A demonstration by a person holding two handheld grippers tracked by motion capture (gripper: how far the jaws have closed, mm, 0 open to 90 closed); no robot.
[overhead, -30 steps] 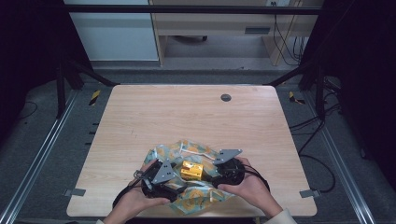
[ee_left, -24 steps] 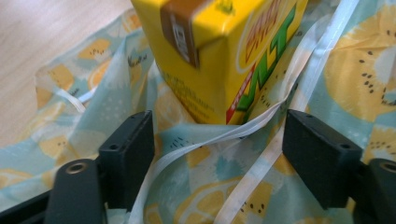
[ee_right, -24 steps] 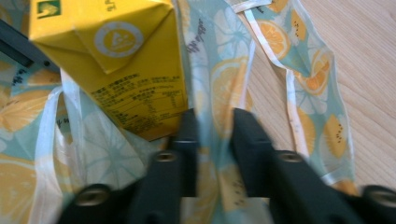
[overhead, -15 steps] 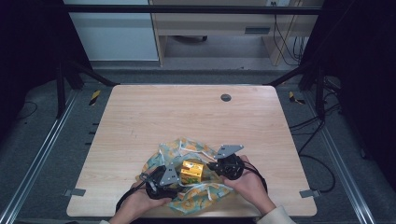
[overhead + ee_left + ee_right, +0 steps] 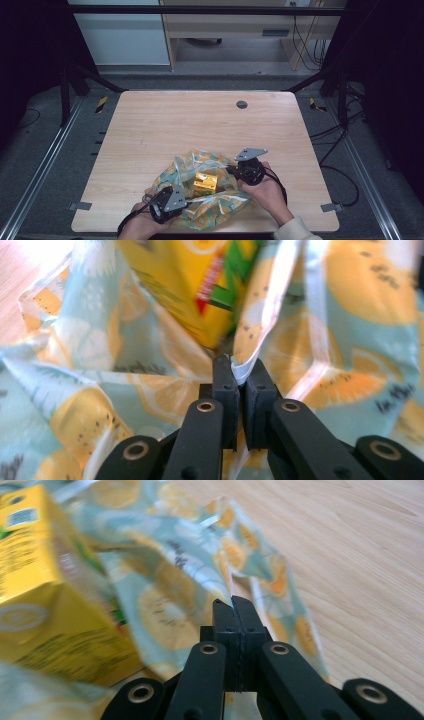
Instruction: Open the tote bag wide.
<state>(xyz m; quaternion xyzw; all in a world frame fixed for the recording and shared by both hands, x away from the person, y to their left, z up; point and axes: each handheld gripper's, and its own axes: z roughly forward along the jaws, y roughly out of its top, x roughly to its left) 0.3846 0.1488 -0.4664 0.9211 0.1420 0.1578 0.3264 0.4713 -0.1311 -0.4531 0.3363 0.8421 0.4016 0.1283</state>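
Note:
A plastic bag (image 5: 210,165) printed with lemon slices on pale blue lies crumpled near the table's front edge. A yellow carton (image 5: 205,184) sits in its mouth. My left gripper (image 5: 239,371) is shut on a pale edge of the bag (image 5: 350,340), with the carton (image 5: 200,275) just beyond its tips. In the high view this left gripper (image 5: 172,200) is at the bag's front left. My right gripper (image 5: 233,603) is shut on a fold of the bag (image 5: 170,595), the carton (image 5: 45,595) to its left. From above, the right gripper (image 5: 239,172) is at the bag's right side.
The wooden table (image 5: 165,130) has a round dark grommet (image 5: 242,104) near its far edge. Metal rails run along both sides of the table, and cables lie on the floor to the right. A cabinet stands beyond the far edge.
My left gripper has drawn back toward the front edge, pulling the bag's near side with it. My right gripper has shifted slightly farther and right, so the bag's mouth is spread wider.

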